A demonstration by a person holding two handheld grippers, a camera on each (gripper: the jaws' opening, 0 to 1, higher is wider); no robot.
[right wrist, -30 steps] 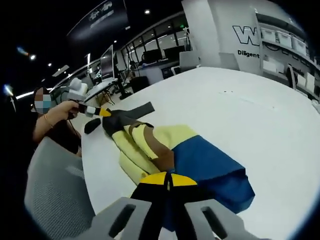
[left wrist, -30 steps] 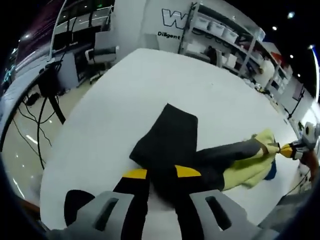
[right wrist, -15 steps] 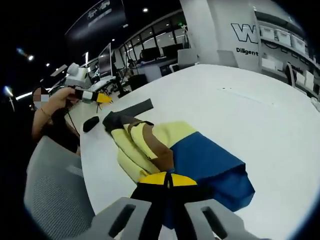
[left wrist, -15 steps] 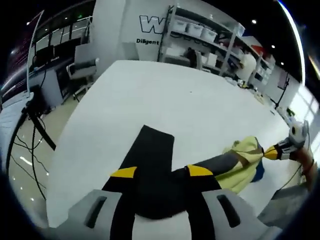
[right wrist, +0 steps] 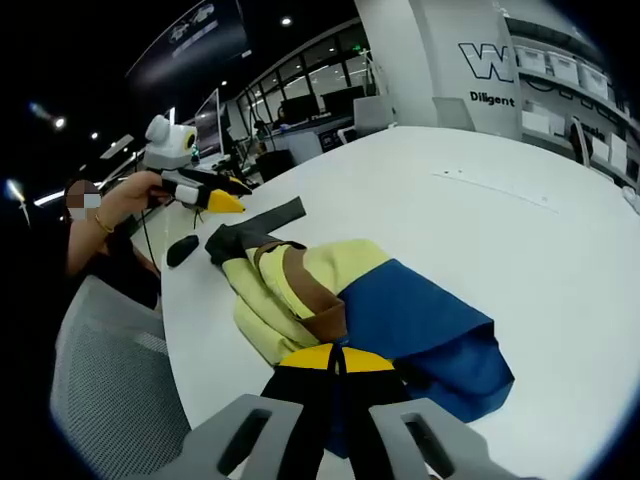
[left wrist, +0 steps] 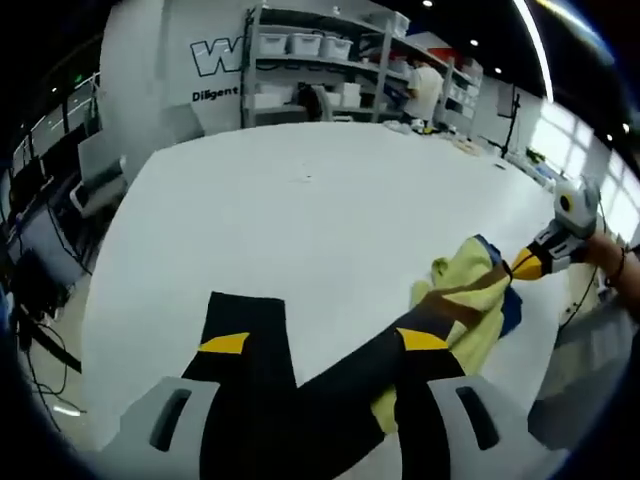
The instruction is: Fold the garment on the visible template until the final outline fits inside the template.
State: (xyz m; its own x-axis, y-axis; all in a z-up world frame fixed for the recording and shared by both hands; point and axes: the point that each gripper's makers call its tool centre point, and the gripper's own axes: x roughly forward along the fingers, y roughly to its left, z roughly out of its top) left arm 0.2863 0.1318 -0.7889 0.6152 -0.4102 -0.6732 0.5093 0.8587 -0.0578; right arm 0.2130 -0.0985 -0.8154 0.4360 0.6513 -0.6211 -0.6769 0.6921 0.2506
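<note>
Near edge of blue, yellow and brown fabric garment (right wrist: 400,320) hidden behind right gripper (right wrist: 335,372) jaws; small dark object (right wrist: 181,249) on white desk (right wrist: 520,240) too small to identify.

Shelving (left wrist: 330,45) — white lettered wall (left wrist: 165,70)

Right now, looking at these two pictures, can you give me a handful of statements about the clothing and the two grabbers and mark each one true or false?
1. The garment lies on a white table. True.
2. The garment is all one colour. False: it shows yellow, blue, brown and dark grey parts.
3. The right gripper is shut on the garment's blue part. True.
4. The left gripper is clamped on the dark sleeve. False: in the right gripper view it is open, off the cloth.
5. A grey chair stands beside the table. True.
6. The garment is folded into a neat rectangle. False: it lies bunched, with a sleeve stretched out.
</note>
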